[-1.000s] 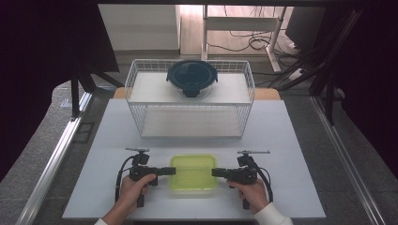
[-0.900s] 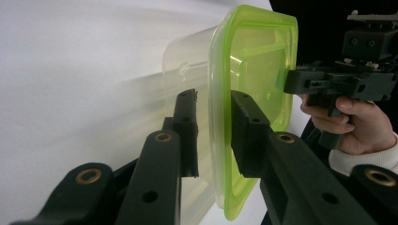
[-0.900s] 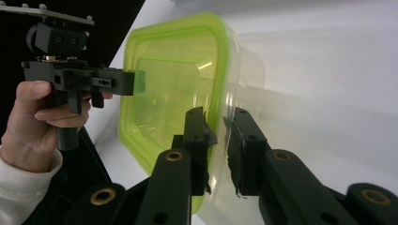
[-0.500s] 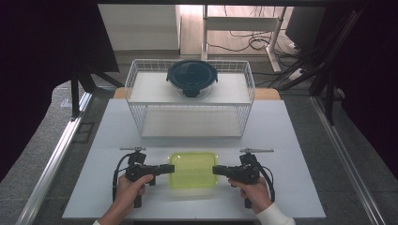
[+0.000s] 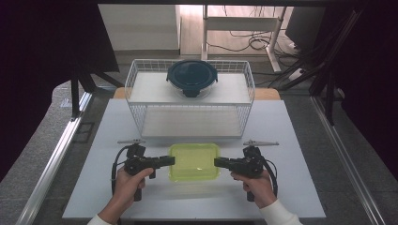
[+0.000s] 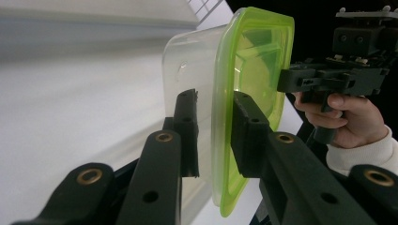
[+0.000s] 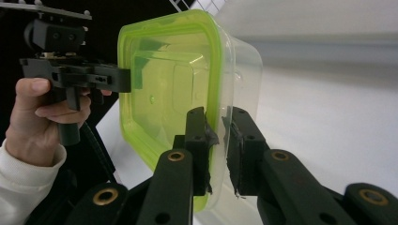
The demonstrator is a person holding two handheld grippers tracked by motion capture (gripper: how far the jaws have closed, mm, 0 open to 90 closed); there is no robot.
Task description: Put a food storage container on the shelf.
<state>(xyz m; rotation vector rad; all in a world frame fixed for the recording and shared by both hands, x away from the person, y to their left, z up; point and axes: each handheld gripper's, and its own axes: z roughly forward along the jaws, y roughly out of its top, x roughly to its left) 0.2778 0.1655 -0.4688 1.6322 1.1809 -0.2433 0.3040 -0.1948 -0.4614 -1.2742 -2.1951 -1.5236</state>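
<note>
Two grippers, one container between them. Largest first: flat white table; at its far edge, a white wire basket rack with a round dark-blue lidded container on its upper shelf, lower shelf bare. Near the front edge, midway between left and right, the clear rectangular plastic container with lime-green lid, gripped at both short ends. Left gripper clenched on the left end, right gripper clenched on the right end, each held in a hand, white sleeves at the bottom of the high view.

Step in hand, by judgement: a two-handed lift, container carried level, most likely bound for the rack. Next move calls for equal height on both sides, steady clamping, then a forward carry towards the far edge and onto the free lower shelf or beside the round container, without knocking the wire rim.

From above: layout, rack, distance to go; no sign of how the jaws bite. From the left gripper view: lid rim pinched between the jaws, one pad on the clear wall, the other on the green lid, right gripper opposite. From the right gripper view: the same pinch mirrored on the rim, pad tape worn, left gripper at the far end.
</note>
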